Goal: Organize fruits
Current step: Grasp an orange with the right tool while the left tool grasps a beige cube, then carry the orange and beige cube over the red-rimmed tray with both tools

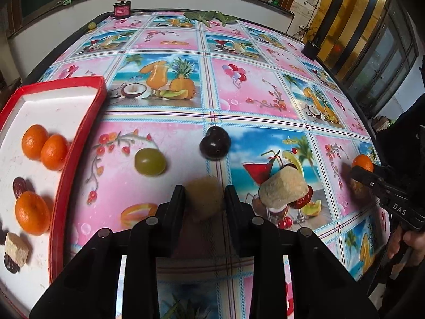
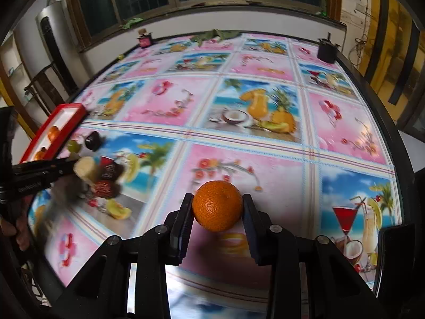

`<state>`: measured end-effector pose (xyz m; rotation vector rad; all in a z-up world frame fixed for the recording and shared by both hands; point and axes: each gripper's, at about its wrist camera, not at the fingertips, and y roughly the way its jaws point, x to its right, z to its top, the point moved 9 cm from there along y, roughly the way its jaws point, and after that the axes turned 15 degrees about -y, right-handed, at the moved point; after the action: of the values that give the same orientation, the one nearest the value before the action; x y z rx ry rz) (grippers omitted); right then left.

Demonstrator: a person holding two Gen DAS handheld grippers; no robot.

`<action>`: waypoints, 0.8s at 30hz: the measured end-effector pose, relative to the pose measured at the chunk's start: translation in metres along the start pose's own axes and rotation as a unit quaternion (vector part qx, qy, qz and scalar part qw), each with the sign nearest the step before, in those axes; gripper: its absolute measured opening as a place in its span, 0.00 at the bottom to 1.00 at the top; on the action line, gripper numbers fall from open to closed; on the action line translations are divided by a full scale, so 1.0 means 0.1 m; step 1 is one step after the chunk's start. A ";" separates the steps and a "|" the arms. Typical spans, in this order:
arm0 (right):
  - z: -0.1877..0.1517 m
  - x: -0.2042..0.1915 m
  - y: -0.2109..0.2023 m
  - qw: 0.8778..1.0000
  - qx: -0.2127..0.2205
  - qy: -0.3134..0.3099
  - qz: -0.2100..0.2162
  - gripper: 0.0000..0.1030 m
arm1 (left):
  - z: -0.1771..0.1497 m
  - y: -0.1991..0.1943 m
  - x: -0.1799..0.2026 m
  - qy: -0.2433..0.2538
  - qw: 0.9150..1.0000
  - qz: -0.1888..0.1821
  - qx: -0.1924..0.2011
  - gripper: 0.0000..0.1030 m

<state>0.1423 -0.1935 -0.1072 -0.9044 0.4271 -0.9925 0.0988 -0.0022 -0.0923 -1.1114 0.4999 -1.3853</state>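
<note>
Both grippers sit low over the table (image 1: 265, 40), each with a piece between its jaws. Right gripper (image 2: 217, 208): jaws closed on an orange (image 2: 217, 205), pads pressing its left and right flanks; the fruit appears to rest on the cloth. Left gripper (image 1: 204, 199): a blurred tan lump (image 1: 204, 199) fills the gap between the jaws and the pads look to touch it on both sides, so I read this as a grip, though the blur leaves contact less certain than on the right. The tray (image 1: 79, 143), red-rimmed with a white floor, lies at the left of the left wrist view, just beside the left gripper and well apart from the right one. In the right wrist view it is small and far off at the left edge, beyond the other gripper. It already holds three oranges (image 1: 34, 141) and a few small pieces. Key relation: the tray lies to the left of both grippers, with the left hand nearer, so the right hand's load must cross the stretch where a green grape (image 1: 150, 161), a dark plum (image 1: 215, 143) and a pale block (image 1: 283, 188) remain loose. Judgement: both need lifting before any sideways travel, the left first.
</note>
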 end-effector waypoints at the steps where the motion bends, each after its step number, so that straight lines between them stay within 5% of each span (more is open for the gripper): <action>1: 0.02 -0.03 -0.02 1.000 0.002 -0.003 0.002 0.35 | 0.00 -0.02 -0.01 -0.002 1.000 0.000 0.000 0.27; 24: 0.41 -0.99 -0.23 0.994 0.045 -0.050 0.082 0.35 | -0.05 -0.45 -0.24 -0.025 0.999 -0.011 0.028 0.27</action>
<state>0.1077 -0.0957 -0.0730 -0.8201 0.3631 -0.8063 0.0673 0.0267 -0.0646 -1.1069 0.4110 -1.3789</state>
